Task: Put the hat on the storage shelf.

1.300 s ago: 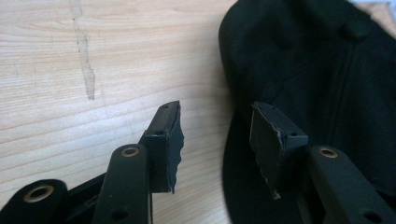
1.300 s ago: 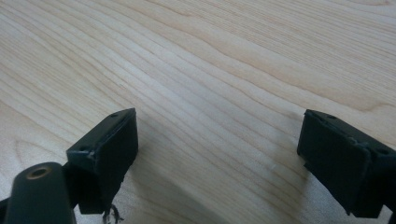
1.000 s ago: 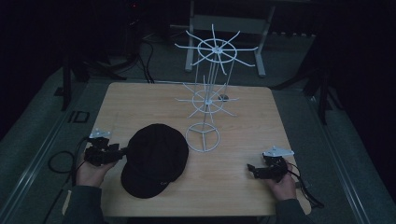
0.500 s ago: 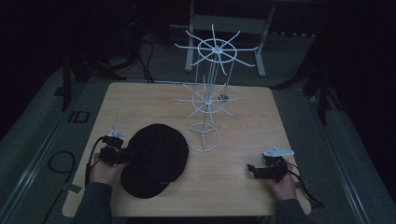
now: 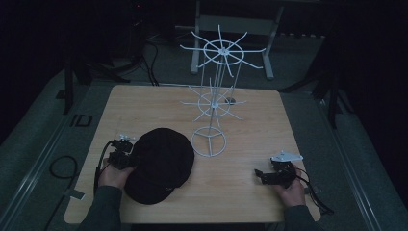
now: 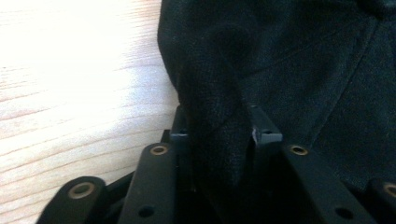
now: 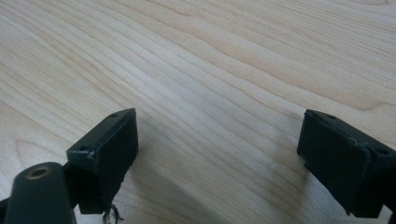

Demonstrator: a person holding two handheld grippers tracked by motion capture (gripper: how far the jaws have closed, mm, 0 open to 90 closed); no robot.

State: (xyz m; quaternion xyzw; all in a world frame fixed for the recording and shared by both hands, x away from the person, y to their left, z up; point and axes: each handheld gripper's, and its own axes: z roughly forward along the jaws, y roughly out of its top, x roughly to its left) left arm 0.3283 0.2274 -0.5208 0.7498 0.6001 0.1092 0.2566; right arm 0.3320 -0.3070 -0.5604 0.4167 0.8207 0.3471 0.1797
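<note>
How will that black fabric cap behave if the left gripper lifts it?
The black fabric cap will likely sag, since its cloth already bunches between the left gripper jaws. It probably weighs little. The stiffer brim may droop least, though that is uncertain.

Both forearms wear dark grey-green sleeves (image 5: 103, 211); the hand-held grippers are black — brass-coloured rivets (image 6: 159, 150) on the linkages, a pale three-cornered plate (image 5: 286, 156) topping the right.

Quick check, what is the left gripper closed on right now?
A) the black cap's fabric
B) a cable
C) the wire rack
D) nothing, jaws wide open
A: in the left gripper view the left gripper has a fold of the cap pinched between its jaws, on the table.
</note>
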